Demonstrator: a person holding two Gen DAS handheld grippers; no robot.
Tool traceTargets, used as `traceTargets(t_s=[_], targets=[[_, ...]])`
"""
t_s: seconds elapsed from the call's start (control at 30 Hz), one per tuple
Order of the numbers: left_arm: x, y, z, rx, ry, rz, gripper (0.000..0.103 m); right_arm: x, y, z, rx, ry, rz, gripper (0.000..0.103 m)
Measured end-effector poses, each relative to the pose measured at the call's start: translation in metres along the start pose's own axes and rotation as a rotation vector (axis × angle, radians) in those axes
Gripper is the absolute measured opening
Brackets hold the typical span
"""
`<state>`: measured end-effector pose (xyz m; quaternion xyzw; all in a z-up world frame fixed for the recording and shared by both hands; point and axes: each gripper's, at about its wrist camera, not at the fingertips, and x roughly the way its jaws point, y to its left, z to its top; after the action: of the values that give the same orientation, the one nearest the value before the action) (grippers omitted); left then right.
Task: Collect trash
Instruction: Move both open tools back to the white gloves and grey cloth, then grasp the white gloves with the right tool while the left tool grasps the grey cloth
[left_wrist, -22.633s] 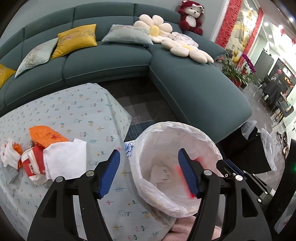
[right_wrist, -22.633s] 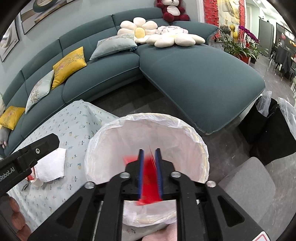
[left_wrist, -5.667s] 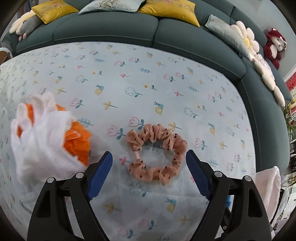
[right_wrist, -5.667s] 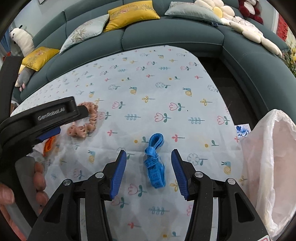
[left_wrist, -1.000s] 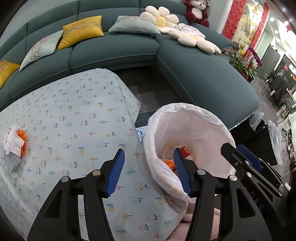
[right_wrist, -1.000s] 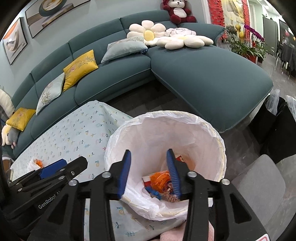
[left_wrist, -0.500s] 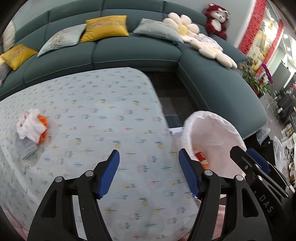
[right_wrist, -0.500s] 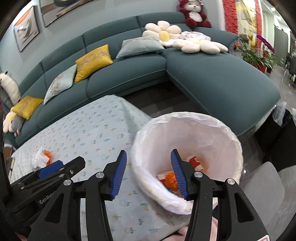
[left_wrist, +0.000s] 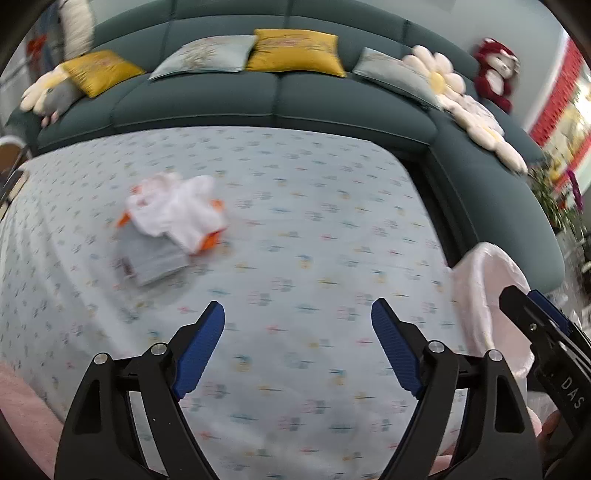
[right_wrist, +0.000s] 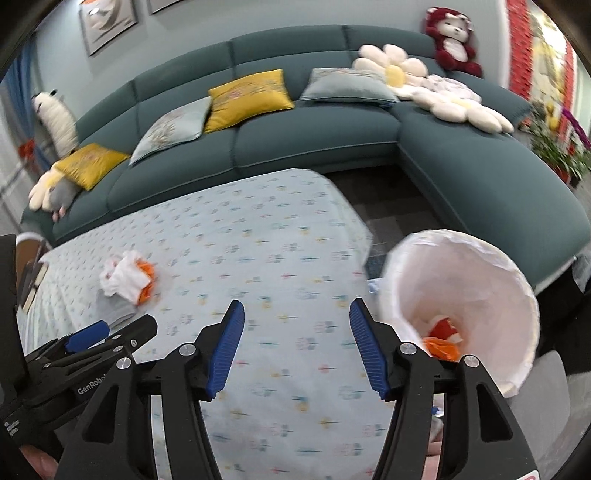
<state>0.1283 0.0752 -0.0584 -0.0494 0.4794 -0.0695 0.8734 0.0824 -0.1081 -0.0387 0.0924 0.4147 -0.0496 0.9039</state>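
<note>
Trash remaining on the table is gathered in one heap, a crumpled white tissue (left_wrist: 177, 212) lying over an orange wrapper (left_wrist: 208, 240) and a flat grey packet (left_wrist: 151, 258); in the left wrist view the heap is seen in the left half of the frame, above and to the left of the left gripper (left_wrist: 297, 347), well apart from it; in the right wrist view it is seen at middle left (right_wrist: 125, 278), farther from the right gripper (right_wrist: 295, 345) than from the left one, whose fingertip (right_wrist: 88, 339) is seen low at the left, just under the heap, so the left hand is judged the nearer; the long axis of the heap is seen to run from the tissue at upper right down to the packet at lower left; both pairs of jaws are opening, the left set wider, and nothing is held between either; the tissue appears soft and rumpled, the wrapper glossy and creased, the packet smooth and thin, though all are blurred; the tablecloth (left_wrist: 314, 184) is pale blue with a small flower print; the bin (right_wrist: 461, 295), lined with thin crinkled white plastic and already holding orange and red scraps, is seen at the right of both frames.
</note>
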Motion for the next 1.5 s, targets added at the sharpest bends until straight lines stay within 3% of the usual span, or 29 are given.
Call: traceTargets(t_s=[0.47, 0.77, 0.97, 1.2, 1.27, 1.33, 1.5], targets=[[-0.001, 0.14, 0.014, -0.141, -0.011, 0.085, 0.084, 0.04, 0.135, 0.001, -0.144, 0.077, 0.104, 0.058], [0.012, 0.2, 0.025, -0.219, -0.024, 0.107, 0.084, 0.086, 0.206, 0.011, -0.182, 0.126, 0.142, 0.058], [0.021, 0.231, 0.029, -0.326, -0.022, 0.118, 0.084, 0.124, 0.241, 0.016, -0.192, 0.166, 0.155, 0.055], [0.033, 0.242, 0.03, -0.384, -0.011, 0.136, 0.084, 0.164, 0.264, 0.016, -0.196, 0.218, 0.163, 0.04], [0.037, 0.242, 0.03, -0.388, -0.004, 0.132, 0.084, 0.172, 0.265, 0.014, -0.198, 0.237, 0.171, 0.029], [0.039, 0.239, 0.029, -0.382, 0.001, 0.128, 0.084, 0.178, 0.264, 0.011, -0.205, 0.259, 0.176, 0.008], [0.045, 0.225, 0.028, -0.346, 0.015, 0.085, 0.084, 0.165, 0.248, 0.011, -0.213, 0.219, 0.172, 0.006]])
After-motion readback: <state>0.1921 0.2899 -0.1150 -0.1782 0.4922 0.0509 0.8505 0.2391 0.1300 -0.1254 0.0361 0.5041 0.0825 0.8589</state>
